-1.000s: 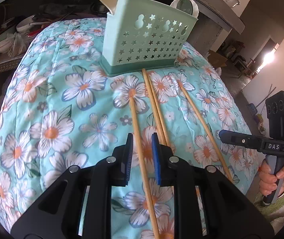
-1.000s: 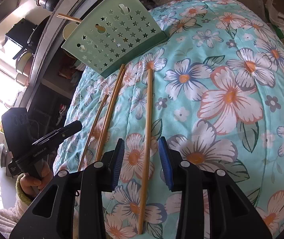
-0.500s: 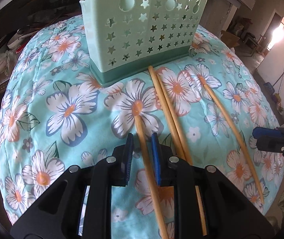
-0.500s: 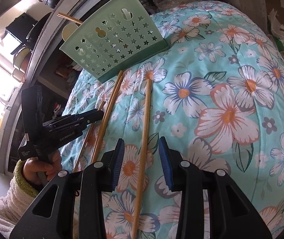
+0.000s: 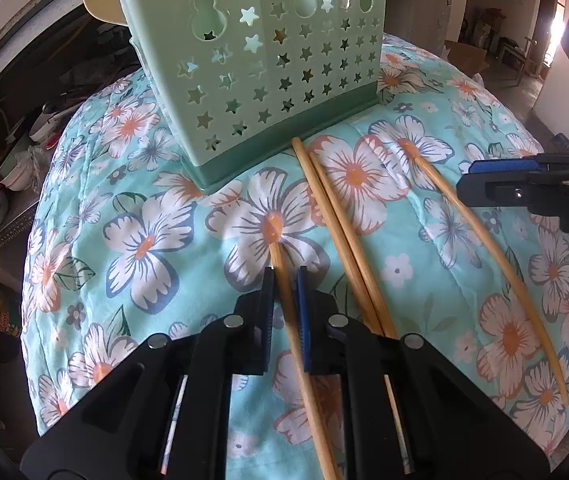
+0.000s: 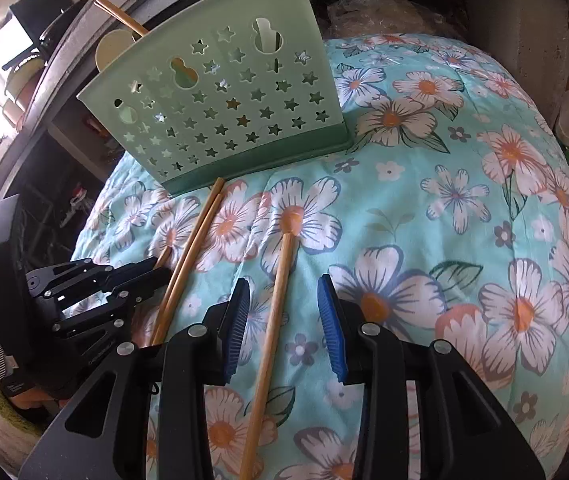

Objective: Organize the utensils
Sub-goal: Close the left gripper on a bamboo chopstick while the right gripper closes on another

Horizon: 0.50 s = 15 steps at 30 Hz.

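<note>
Both hands closer to holder [image 5: 260, 68] | chopstick [image 5: 288, 304] flat on quilt [image 5: 132, 248], between left gripper [image 5: 285, 280] fingers, just closing, nearly gripping it | right gripper [image 6: 283, 292] open astride another chopstick [image 6: 280, 280], ready to pinch

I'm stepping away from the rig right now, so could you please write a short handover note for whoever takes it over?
Left gripper: fingers have just been closing around the leftmost chopstick. A thin gap seems to remain, and the chopstick is not lifted.
Right gripper: open, straddling the rightmost chopstick without touching it.
Things: a pair of chopsticks lies between those two on the flowered cloth, ending at the green holder.
Done: a spoon and some chopsticks already stand in the holder.
Left: all four chopsticks on the cloth likely go in the holder.
</note>
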Available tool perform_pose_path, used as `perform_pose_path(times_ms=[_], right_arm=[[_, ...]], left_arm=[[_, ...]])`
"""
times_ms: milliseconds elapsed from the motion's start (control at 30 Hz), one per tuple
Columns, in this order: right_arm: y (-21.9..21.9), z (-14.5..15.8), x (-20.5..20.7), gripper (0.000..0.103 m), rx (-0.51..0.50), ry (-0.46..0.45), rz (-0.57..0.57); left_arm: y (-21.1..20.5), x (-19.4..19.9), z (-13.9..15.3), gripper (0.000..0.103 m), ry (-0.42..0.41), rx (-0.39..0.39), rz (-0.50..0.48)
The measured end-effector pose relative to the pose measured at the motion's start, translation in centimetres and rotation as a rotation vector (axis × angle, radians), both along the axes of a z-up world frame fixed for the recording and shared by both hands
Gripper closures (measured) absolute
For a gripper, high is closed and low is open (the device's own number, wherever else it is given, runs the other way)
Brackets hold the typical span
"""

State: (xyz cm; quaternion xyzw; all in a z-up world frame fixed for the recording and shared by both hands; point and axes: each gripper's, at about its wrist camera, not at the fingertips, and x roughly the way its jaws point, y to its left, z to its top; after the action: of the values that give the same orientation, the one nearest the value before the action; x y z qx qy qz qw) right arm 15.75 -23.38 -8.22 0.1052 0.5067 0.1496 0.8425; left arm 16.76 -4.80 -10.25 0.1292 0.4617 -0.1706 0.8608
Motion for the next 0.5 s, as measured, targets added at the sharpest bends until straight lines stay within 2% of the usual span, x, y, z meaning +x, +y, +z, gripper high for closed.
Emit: perform_pose_path(times_ms=[267, 500], right_arm=[[1.2, -0.9, 1.4, 0.071, -0.077, 0.022, 0.023], [1.8, -1.0, 1.4, 0.086, -0.13, 0.019, 0.039]], left_arm=[[0.1, 0.0, 0.0, 0.093, 0.0, 0.002, -0.002], [0.2, 0.0, 0.0, 0.093, 0.0, -0.001, -0.007]])
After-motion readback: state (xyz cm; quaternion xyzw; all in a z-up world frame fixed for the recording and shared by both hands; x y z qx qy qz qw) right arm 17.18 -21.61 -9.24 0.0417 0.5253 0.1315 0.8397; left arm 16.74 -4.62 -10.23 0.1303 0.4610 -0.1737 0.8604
